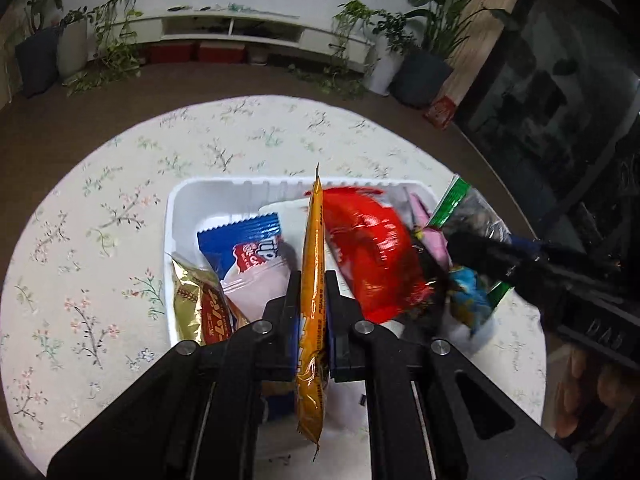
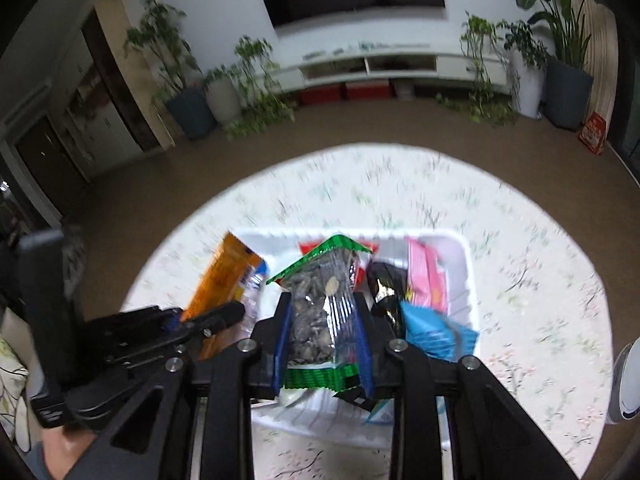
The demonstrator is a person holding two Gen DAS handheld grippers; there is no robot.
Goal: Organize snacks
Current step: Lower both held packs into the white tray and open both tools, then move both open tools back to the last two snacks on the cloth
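My left gripper (image 1: 313, 280) is shut on a long orange snack packet (image 1: 312, 264), held edge-on above the white tray (image 1: 178, 208). In the tray lie a blue-and-white packet (image 1: 248, 252), a gold packet (image 1: 192, 304), a red bag (image 1: 372, 252) and a pink packet (image 1: 428, 224). My right gripper (image 2: 322, 304) is shut on a clear, green-edged bag of dark seeds (image 2: 320, 300), lifted over the same tray (image 2: 464, 276). In the right wrist view a pink packet (image 2: 428, 276), a black packet (image 2: 386, 280) and a blue packet (image 2: 436, 332) sit to the right. The left gripper (image 2: 216, 316) with its orange packet (image 2: 224, 276) shows at left.
The tray rests on a round table with a floral cloth (image 1: 100, 220), brown floor all around it. Potted plants (image 1: 424, 40) and a low white shelf unit (image 1: 240, 32) line the far wall. A dark glass cabinet (image 1: 560, 100) stands at the right. A hand (image 2: 60, 448) shows at lower left.
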